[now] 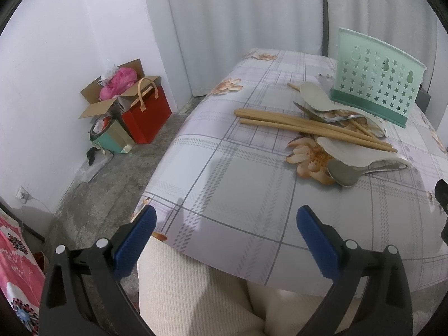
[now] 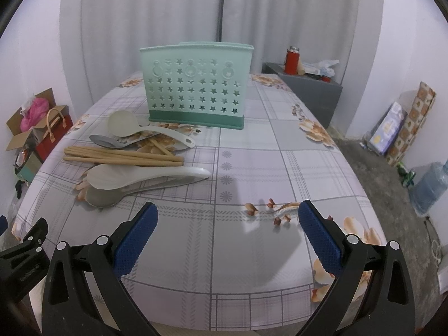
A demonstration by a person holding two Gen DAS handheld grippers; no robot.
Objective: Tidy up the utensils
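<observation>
Both grippers sit low at my near edge of the table — the right gripper (image 2: 228,235) with its blue-padded jaws spread wide and nothing between them, the left gripper (image 1: 226,236) likewise agape over the person's cream ribbed trousers (image 1: 196,294). I read this as a ready stance, neither committed yet.

Beyond my right gripper, off to its left, the loose pile lies on the plaid floral tablecloth (image 2: 266,168): nearest, a steel spoon (image 2: 102,196) tucked under a white plastic rice paddle (image 2: 145,177); then the long bamboo chopsticks (image 2: 123,156) laid crosswise; past them a second metal spoon (image 2: 105,141) and another white paddle (image 2: 123,124).

Farthest stands the mint-green star-perforated utensil holder (image 2: 196,84), upright and just behind the pile — seemingly empty, though I cannot see inside.
</observation>
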